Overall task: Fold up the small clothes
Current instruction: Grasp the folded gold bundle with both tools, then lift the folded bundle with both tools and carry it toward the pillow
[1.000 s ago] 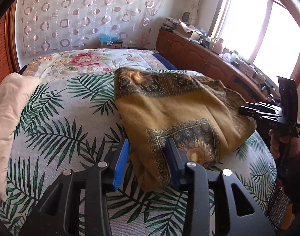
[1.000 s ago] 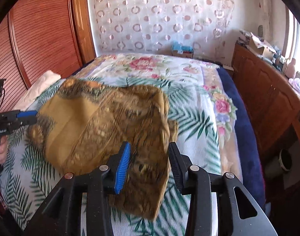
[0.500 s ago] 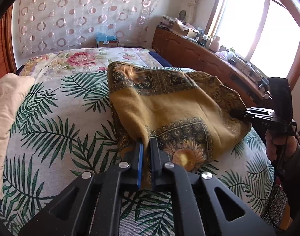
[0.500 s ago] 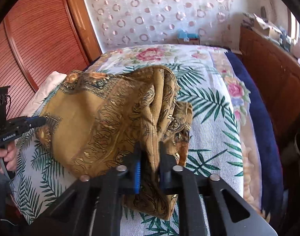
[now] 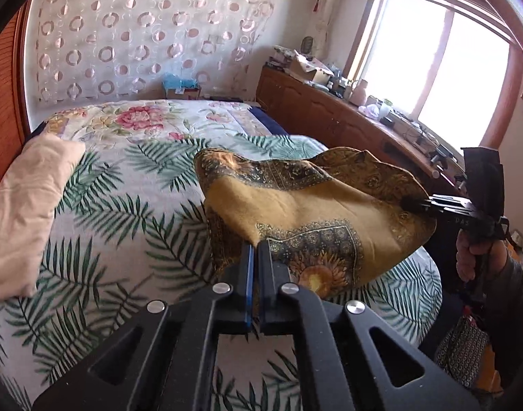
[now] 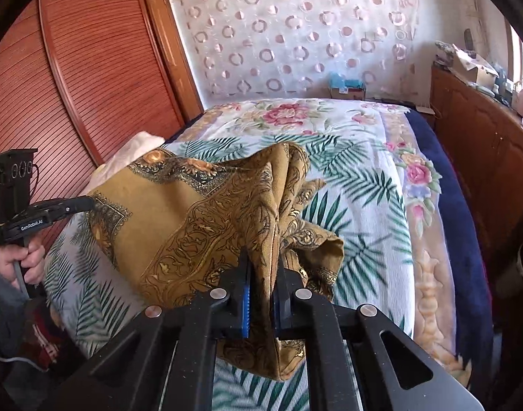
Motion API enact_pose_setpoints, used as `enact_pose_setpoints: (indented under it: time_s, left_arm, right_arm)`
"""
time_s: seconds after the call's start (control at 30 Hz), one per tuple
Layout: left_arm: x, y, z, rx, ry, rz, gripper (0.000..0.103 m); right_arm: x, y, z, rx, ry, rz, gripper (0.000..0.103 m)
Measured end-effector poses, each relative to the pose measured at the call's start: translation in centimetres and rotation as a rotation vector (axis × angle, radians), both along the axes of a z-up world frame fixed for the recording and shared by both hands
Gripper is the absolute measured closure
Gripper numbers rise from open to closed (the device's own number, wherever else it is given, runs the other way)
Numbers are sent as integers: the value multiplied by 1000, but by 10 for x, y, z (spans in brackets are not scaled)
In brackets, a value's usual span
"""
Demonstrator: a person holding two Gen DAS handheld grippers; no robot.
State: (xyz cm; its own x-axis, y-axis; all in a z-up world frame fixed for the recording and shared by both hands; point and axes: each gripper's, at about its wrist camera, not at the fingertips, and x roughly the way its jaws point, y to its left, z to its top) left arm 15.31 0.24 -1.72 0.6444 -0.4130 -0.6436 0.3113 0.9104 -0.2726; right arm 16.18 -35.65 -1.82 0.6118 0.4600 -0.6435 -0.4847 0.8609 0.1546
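A mustard-yellow scarf with dark ornate borders and a sunflower print (image 5: 312, 205) hangs in the air above the bed, stretched between both grippers. My left gripper (image 5: 255, 250) is shut on its near edge; it also shows at the left of the right wrist view (image 6: 90, 202). My right gripper (image 6: 263, 267) is shut on a bunched fold of the scarf (image 6: 199, 219), and it appears at the right of the left wrist view (image 5: 410, 203). The far corner of the scarf sags toward the bedspread.
The bed (image 5: 124, 205) has a palm-leaf and floral spread. A pale pillow (image 5: 28, 198) lies at its left side. A wooden cabinet (image 5: 330, 116) with clutter runs under the window. A wooden slatted wardrobe (image 6: 73, 85) stands by the bed.
Both grippers closed on the scarf and lifted it off the bed; it now hangs stretched between them instead of lying flat.
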Motion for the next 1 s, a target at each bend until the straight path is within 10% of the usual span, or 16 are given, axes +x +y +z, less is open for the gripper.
enact_pose_setpoints:
  time_s: [0.27, 0.6, 0.8, 1.0]
  left_arm:
    - [-6, -12, -26, 71, 44, 19, 100]
    - [-10, -17, -27, 109, 33, 35, 100]
    - [-8, -19, -27, 122, 30, 32, 99]
    - [-1, -14, -21, 102, 3, 34, 39]
  right_arm:
    - [-7, 1, -21, -66, 31, -41, 94]
    - [-4, 11, -22, -113, -38, -140, 56]
    - [16, 21, -40, -126, -3, -168, 52]
    - [27, 22, -46, -114, 26, -185, 46]
